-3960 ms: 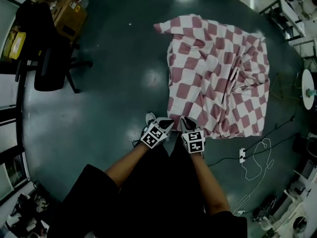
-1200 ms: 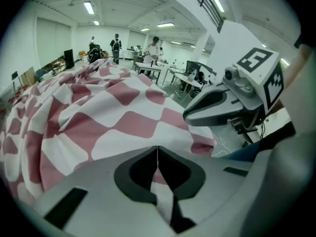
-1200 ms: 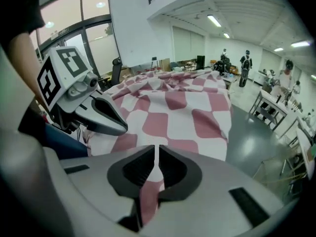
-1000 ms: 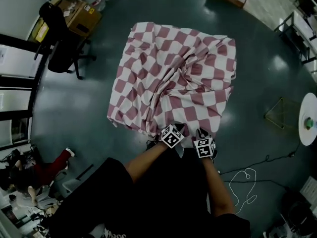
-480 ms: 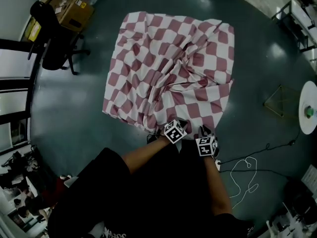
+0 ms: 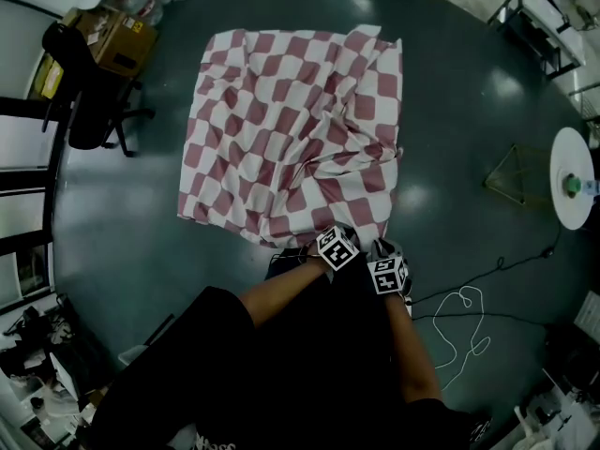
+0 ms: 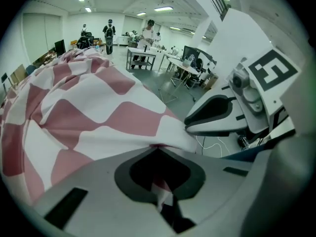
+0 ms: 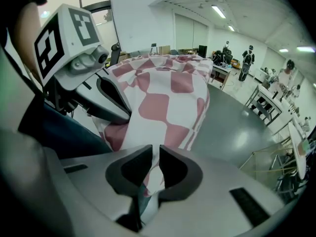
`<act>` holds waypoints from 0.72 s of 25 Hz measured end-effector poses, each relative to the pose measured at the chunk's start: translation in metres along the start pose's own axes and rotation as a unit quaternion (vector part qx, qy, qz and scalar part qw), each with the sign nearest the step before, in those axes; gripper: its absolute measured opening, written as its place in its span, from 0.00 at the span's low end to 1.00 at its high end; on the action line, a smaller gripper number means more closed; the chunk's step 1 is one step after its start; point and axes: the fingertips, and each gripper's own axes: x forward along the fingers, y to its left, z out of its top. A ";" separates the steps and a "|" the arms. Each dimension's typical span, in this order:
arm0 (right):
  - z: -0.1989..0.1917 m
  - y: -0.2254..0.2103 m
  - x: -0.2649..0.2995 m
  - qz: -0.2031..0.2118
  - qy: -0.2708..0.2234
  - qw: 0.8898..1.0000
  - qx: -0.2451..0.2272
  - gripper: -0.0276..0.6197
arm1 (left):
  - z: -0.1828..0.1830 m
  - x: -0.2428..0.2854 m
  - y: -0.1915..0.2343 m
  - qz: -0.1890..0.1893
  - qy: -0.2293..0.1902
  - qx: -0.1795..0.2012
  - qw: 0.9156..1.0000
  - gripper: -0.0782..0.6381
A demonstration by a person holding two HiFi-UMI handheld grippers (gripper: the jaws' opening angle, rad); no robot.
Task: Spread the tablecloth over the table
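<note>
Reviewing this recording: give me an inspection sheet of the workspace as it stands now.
Surface: table hidden under the cloth; dark glossy floor around it.
Job's things: checked tablecloth draped over the table, wrinkled, near edge gathered at the grippers.
Clutter: cardboard box and office chair far left; round white table at right.
Grippers: left gripper shut on the tablecloth; right gripper pinches it too, jaws having just opened slightly.
Cables: white cable looped on the floor.
Surroundings: people at workbenches, far off.

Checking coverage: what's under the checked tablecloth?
Only a raised shape shows under the tablecloth; whatever holds it up is fully covered. Dark floor surrounds it.
</note>
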 end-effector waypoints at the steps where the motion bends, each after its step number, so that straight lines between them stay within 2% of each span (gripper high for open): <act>1: 0.000 -0.003 -0.002 0.006 -0.001 1.000 0.006 0.13 | 0.001 0.001 -0.001 -0.004 0.001 -0.011 1.000 0.13; 3: 0.012 -0.009 -0.004 0.015 -0.026 0.999 0.011 0.13 | 0.005 -0.006 0.000 -0.013 -0.016 -0.037 0.999 0.13; 5: 0.038 -0.008 -0.008 0.023 -0.064 0.998 -0.005 0.13 | 0.012 -0.022 0.009 -0.010 -0.053 -0.059 0.997 0.13; 8: 0.076 0.006 -0.003 0.041 -0.081 0.995 -0.045 0.13 | 0.016 -0.046 0.039 0.031 -0.094 -0.084 0.992 0.13; 10: 0.092 0.018 0.008 0.059 -0.075 0.994 -0.052 0.13 | 0.013 -0.060 0.062 0.066 -0.090 -0.095 0.989 0.13; 12: 0.096 0.029 0.022 0.078 -0.057 0.994 -0.045 0.13 | 0.003 -0.065 0.079 0.083 -0.074 -0.106 0.988 0.13; 15: 0.081 0.035 0.036 0.077 -0.023 0.996 -0.042 0.15 | -0.018 -0.059 0.087 0.079 -0.045 -0.116 0.989 0.13; 18: 0.066 0.027 0.030 0.045 -0.015 0.999 -0.020 0.11 | -0.031 -0.048 0.075 0.053 -0.037 -0.118 0.991 0.13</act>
